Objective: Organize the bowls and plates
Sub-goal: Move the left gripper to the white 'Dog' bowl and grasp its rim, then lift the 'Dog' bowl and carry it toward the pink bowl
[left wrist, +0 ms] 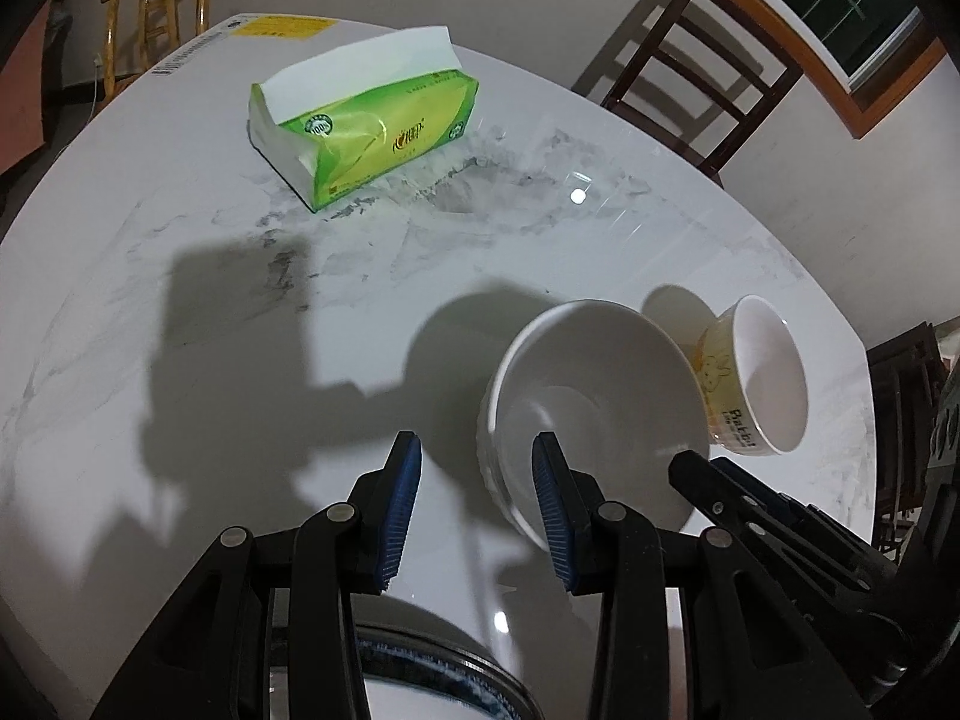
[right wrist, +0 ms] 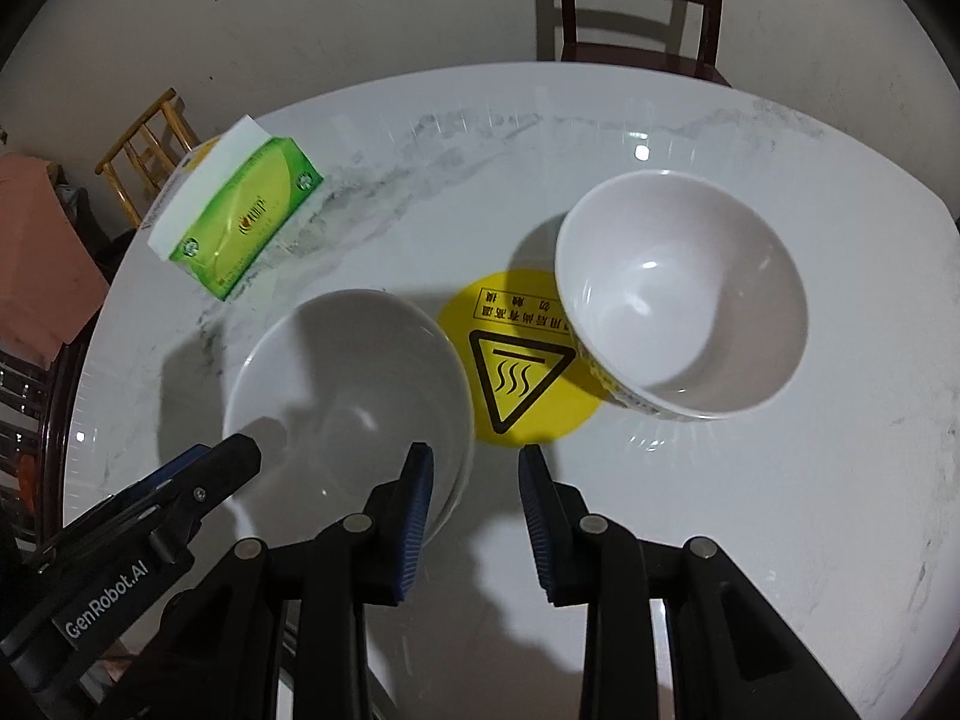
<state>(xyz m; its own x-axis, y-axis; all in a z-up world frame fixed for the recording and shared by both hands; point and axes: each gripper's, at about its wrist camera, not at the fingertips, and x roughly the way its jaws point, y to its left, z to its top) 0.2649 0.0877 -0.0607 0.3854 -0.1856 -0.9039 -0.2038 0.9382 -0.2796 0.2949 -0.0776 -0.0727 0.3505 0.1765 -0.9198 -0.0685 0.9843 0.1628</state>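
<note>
Left tongs (left wrist: 477, 516) and right tongs (right wrist: 476, 525), both part open and empty, straddle opposite rims of the plain white bowl (right wrist: 354, 384) near table (right wrist: 750, 540) edge; printed bowl (right wrist: 678, 294) right, unstacked—organizing apparently just beginning.

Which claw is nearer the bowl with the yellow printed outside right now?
Right. The right claw sits between the plain white bowl and the yellow-printed bowl. The left claw straddles the white bowl's far rim, farther away.
</note>
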